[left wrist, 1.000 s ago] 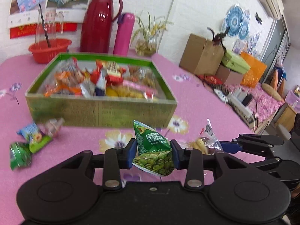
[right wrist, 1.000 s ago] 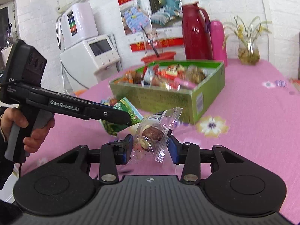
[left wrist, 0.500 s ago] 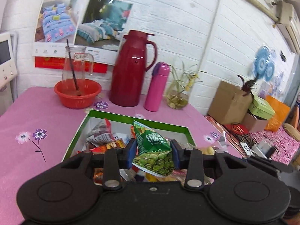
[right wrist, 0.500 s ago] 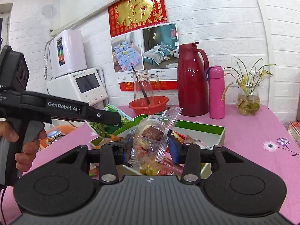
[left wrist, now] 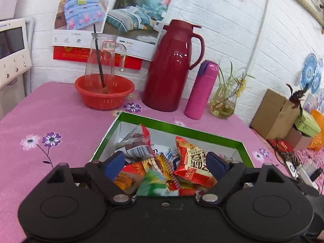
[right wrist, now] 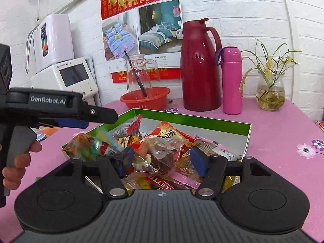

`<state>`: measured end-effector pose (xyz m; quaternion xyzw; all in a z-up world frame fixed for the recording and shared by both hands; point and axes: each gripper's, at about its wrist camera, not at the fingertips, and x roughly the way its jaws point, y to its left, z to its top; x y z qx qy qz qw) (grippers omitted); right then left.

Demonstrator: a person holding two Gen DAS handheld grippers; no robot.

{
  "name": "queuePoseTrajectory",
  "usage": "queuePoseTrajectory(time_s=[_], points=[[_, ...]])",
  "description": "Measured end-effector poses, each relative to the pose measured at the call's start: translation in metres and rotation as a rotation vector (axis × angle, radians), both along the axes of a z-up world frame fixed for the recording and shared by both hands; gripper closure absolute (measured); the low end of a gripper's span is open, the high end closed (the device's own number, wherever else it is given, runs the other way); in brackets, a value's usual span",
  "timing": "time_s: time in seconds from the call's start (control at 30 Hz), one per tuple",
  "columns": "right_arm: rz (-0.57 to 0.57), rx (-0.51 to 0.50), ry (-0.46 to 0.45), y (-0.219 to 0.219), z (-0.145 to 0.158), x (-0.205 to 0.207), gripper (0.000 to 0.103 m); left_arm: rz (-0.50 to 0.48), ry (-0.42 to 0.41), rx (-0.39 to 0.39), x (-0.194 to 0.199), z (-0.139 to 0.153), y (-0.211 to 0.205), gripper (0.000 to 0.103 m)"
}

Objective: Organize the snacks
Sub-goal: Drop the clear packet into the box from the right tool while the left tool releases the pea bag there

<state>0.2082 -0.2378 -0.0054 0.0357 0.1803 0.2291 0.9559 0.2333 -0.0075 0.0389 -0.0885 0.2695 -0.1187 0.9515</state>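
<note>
Both over green box (left wrist: pixel 204 132) of snacks on pink bench (left wrist: pixel 50 109): left tool (left wrist: pixel 165 165) opening, green packet (left wrist: pixel 154 184) blurred below; right tool (right wrist: pixel 162 159) opening, clear packet (right wrist: pixel 162 151) between unpressed, at 12 o'clock.

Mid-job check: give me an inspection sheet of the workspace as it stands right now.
Surface: pink flowered tablecloth, bare in front of the bowl.
Job's things: green box heaped with snack packets; green packet and clear packet blurred below the spread fingers.
Clutter: red bowl holding a glass jug, red thermos, pink flask, plant jar.
Grippers: left gripper and right gripper over the box, jaws opening, gripping nothing.
Cables: tangled cords beside the table.
Surroundings: white brick wall, posters, cardboard boxes.
</note>
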Motion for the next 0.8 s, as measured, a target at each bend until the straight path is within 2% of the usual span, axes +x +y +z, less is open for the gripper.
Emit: queuePoseTrajectory(time_s=[0.3, 0.8], points=[[0.009, 0.027, -0.029, -0.006, 0.014, -0.018, 0.000, 0.009, 0.020, 0.026, -0.013, 0.003, -0.005, 0.000], [0.097, 0.000, -0.036, 0.009, 0.017, -0.072, 0.000, -0.018, 0.023, 0.058, -0.074, 0.011, -0.001, 0.000]])
